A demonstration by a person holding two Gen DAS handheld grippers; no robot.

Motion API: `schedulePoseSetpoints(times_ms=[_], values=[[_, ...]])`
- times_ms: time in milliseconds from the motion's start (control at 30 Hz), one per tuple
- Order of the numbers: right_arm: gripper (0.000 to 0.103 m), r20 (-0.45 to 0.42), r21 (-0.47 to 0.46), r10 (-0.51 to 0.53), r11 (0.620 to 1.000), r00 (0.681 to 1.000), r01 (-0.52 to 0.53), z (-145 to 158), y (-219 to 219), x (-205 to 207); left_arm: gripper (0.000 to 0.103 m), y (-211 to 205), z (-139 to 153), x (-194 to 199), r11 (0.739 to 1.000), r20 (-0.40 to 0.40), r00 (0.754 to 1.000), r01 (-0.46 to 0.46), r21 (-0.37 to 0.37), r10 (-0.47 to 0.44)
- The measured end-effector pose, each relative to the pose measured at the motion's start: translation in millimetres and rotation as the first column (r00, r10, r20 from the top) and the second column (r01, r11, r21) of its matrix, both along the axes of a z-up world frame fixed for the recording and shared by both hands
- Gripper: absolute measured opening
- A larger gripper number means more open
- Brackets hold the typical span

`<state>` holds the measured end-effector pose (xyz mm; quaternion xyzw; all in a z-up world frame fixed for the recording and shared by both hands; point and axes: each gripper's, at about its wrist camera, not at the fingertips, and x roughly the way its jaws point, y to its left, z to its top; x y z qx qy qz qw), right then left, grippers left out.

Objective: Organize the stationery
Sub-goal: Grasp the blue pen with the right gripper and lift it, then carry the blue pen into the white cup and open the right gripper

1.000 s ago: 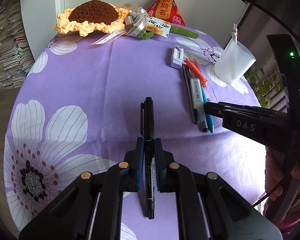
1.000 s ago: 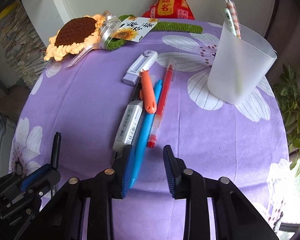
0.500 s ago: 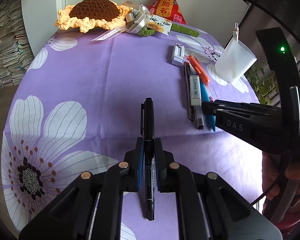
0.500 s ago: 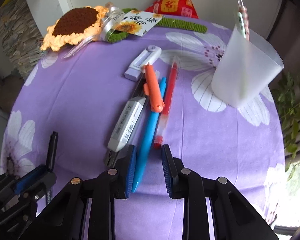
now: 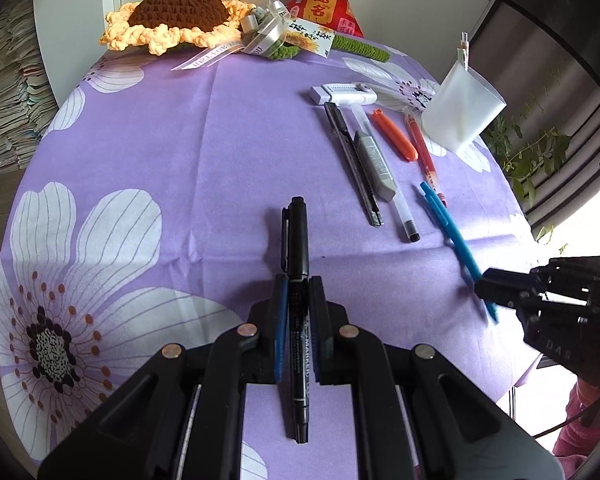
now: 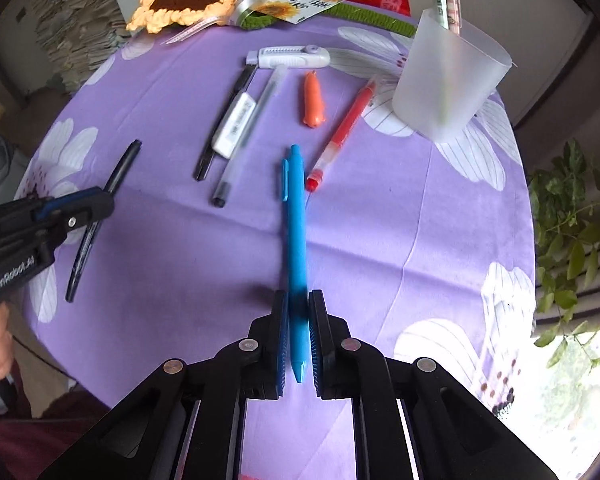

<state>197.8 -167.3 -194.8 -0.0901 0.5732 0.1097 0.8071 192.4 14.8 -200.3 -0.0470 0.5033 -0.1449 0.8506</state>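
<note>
bare purple bench (image 6: 380, 248) lay open ahead of the right hand-held gripper (image 6: 298, 332) up to the frosted cup (image 6: 448, 80); the red pen (image 6: 340, 136) and orange cutter (image 6: 312, 98) lay beside that lane.

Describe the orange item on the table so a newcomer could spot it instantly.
Start at the frosted plastic cup standing on the purple floral tablecloth. Just left of it a red gel pen lies slanted, and left of that lies the orange cutter. It is the shortest, stubbiest piece in the row, solid orange, and touches none of the others.
</note>
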Motion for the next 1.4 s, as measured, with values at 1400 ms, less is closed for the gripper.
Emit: schedulePoseSetpoints(times_ms=[1400], values=[[0.012,0.262,0.192,-0.066,0.981,0.963,0.015,87,-10,26,0.013,-6,47,6,1.0,0.135,0.991,-0.023,0.004,0.022]])
